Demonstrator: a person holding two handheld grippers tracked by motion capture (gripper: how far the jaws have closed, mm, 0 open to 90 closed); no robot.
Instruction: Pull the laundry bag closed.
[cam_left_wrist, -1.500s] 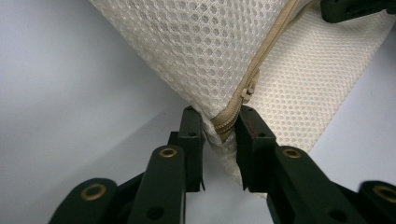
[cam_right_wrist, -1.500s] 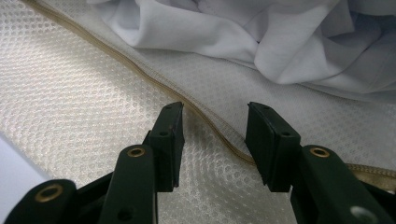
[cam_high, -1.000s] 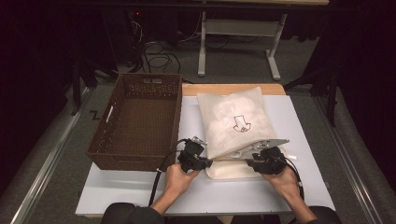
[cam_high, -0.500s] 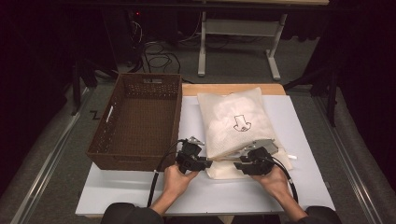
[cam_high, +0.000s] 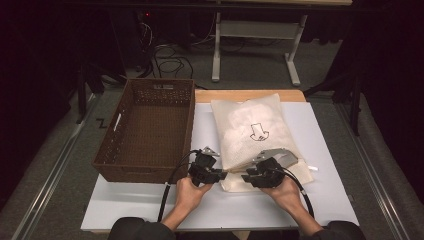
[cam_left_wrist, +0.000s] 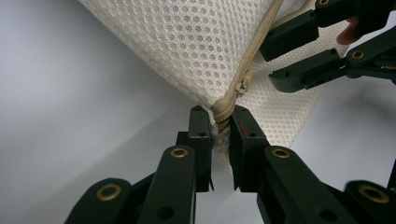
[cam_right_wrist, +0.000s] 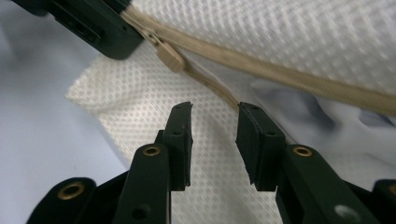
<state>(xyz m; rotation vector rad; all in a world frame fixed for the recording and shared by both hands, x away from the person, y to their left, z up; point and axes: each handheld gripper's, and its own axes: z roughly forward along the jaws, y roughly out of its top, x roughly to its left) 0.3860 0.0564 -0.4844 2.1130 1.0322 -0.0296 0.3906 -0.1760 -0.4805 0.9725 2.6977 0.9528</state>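
Observation:
A white mesh bag (cam_high: 250, 127) with a black arrow mark lies on the white table (cam_high: 150, 205), its beige zipper along the near edge. My left gripper (cam_left_wrist: 219, 119) is shut on the bag's zipper end at the corner. The zipper pull (cam_left_wrist: 243, 86) sits just beyond its tips. My right gripper (cam_right_wrist: 215, 123) faces the left gripper (cam_high: 223, 174) from the right (cam_high: 244, 177). It is open, and its jaws have just been closing. Mesh and the zipper tape lie past their tips, unpinched. The pull (cam_right_wrist: 170, 58) is a little ahead of them.
An empty brown wicker basket (cam_high: 145, 130) stands on the table's left half, close beside my left hand. A wooden strip (cam_high: 250, 95) runs along the table's far edge. Dark floor with cables and a desk frame lies beyond.
My right gripper has slid left along the bag's near edge toward the left gripper, and its jaws have narrowed. The left gripper has kept its hold on the corner.

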